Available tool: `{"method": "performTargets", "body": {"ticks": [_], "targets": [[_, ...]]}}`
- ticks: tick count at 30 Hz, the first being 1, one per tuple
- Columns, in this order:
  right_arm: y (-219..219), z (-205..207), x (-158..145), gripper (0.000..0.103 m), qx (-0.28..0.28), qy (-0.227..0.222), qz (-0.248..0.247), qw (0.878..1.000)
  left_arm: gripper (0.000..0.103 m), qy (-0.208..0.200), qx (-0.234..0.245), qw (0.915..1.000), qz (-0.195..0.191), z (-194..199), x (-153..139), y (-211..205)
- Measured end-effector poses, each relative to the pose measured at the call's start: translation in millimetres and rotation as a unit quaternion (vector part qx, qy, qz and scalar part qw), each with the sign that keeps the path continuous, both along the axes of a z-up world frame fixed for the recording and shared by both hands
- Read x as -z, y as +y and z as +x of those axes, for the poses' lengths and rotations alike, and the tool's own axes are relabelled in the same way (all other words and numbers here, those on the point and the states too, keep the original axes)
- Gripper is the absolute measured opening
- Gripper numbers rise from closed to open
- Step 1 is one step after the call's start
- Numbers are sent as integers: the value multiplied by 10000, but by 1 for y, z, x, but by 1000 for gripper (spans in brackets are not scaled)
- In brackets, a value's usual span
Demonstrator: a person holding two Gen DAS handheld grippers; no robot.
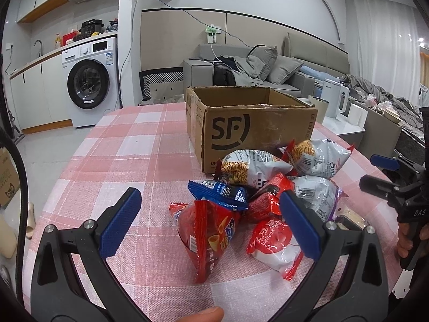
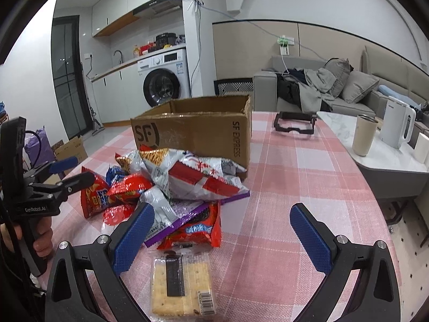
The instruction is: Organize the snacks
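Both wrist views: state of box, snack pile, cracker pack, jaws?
Cardboard box: upright, open-topped, inside hidden.
Snack pile: heaped on table against box.
Cracker pack: flat, sealed, apart from pile.
Left gripper: jaws open, empty.
Right gripper: jaws open, empty.

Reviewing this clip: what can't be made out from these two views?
- Inside of the cardboard box: both views, its walls hide the contents.
- Bottom packets of the snack pile: both views, covered by upper bags.
- Cracker pack: right wrist view, lower end cut by the frame edge.
- Small print on the red cone-snack bag: left wrist view, too small.
- Both claws, left claw and right claw, stand open and hold nothing.
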State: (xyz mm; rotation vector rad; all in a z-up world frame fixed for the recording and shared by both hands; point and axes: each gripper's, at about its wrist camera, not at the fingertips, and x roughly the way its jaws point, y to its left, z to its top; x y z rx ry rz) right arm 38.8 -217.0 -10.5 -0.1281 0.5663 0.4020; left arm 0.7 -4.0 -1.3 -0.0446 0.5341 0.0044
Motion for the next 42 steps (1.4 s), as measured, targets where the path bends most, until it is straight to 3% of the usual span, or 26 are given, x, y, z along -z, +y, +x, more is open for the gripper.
{"method": "performTargets", "body": {"ticks": [10,18,27,42], "targets": [[5,6,8,103,-4,544,-101,9985,103,270,-87,9994,202,7,6,2],[5,-1,17,103,-74,969,-140,9952,102,603,-62,9981,90,18,15,7],[7,-7,32,99,-202,1317,-175,9909,83,892,92,9960,62,26,23,8],[14,-10,48,85,-353,1649,-298,9852,80,1391,140,9902,75,50,41,14]]}}
